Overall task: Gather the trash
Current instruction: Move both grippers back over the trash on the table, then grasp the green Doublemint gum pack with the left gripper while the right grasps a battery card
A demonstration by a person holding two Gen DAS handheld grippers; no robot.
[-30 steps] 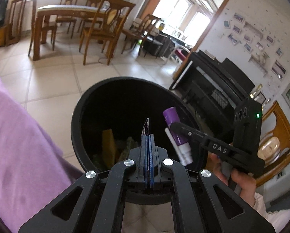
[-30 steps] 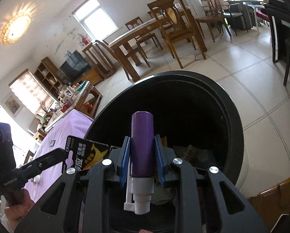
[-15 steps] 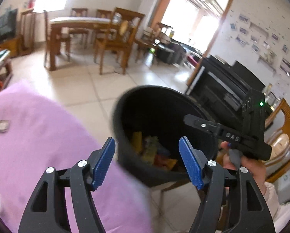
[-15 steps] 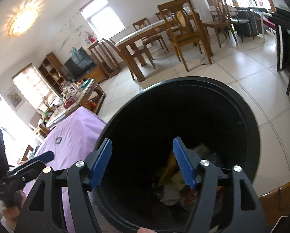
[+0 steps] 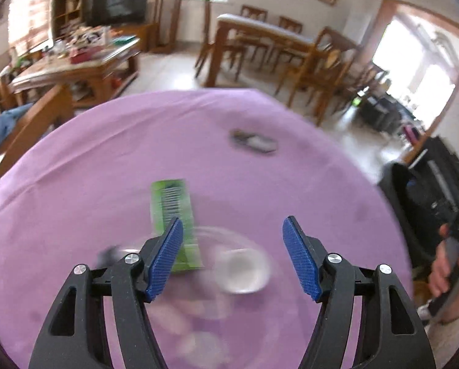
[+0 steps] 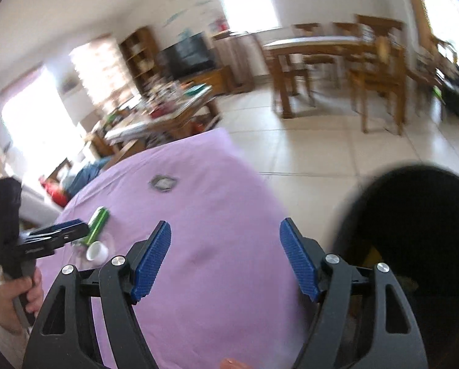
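A purple-clothed table (image 5: 106, 184) fills the left wrist view. On it lie a green packet (image 5: 172, 212), a blurred clear cup with a white base (image 5: 245, 269) and a small grey wrapper (image 5: 254, 143) farther back. My left gripper (image 5: 232, 227) hovers over the cup and packet with nothing between its jaws, which are closing slightly. My right gripper (image 6: 225, 230) is open and empty above the table's bare near part, beside the black trash bin (image 6: 420, 230). The right wrist view also shows the green packet (image 6: 98, 221), a white cap (image 6: 96, 251) and the wrapper (image 6: 163, 182).
The bin stands off the table's right edge on a tiled floor (image 6: 306, 153). A hand (image 6: 17, 292) holds the left gripper's handle at lower left. A cluttered low table (image 5: 76, 58), a dining table with chairs (image 5: 275, 40) and a TV stand farther back.
Both grippers opened over the bin and dropped the card and the purple tube into it. Both then swung left from the bin to the purple table; the picture is motion-blurred.
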